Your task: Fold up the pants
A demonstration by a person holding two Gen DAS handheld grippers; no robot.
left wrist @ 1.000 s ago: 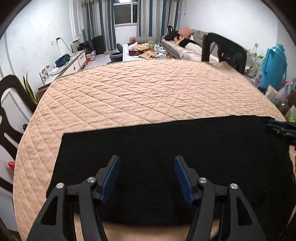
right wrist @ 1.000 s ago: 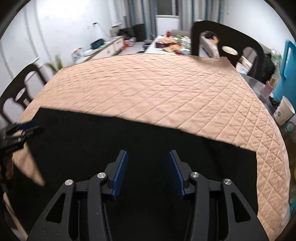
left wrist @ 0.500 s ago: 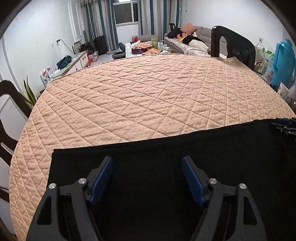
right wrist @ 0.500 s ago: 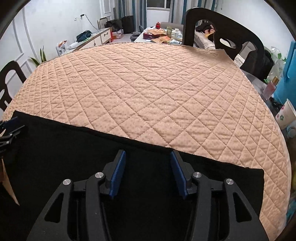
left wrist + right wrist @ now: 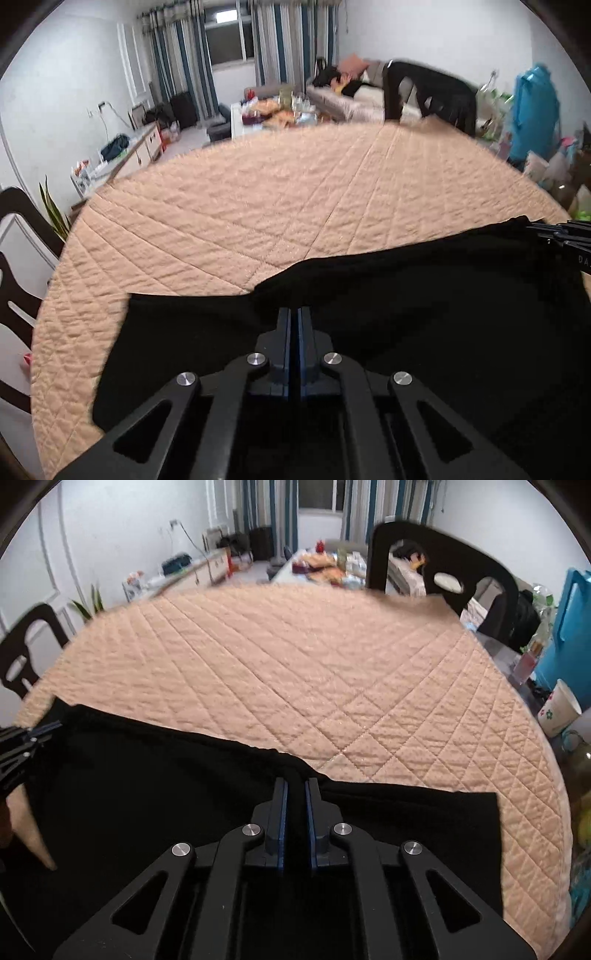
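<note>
Because the pants (image 5: pixel 424 332) are soft black cloth with no stiffness, they will probably hang and sag between any two points where they are held, so I judge it best to take them at the far edge, at two places well apart. They lie flat across the near part of the table, on the peach quilted cover (image 5: pixel 258 206), with the far part of the cover bare.

On the left, the left gripper (image 5: pixel 294 314) has its blue pads pressed together on the far edge of the cloth, and the fabric rises there in a small ridge. On the right, the right gripper (image 5: pixel 295 786) is closing on the same edge; a fold of black cloth stands between its pads, and only a thin gap remains.

The cloth looks light and not slippery, though a thin pinch may slide out if it is pulled quickly. A chair (image 5: pixel 443 565) stands behind the table.
</note>
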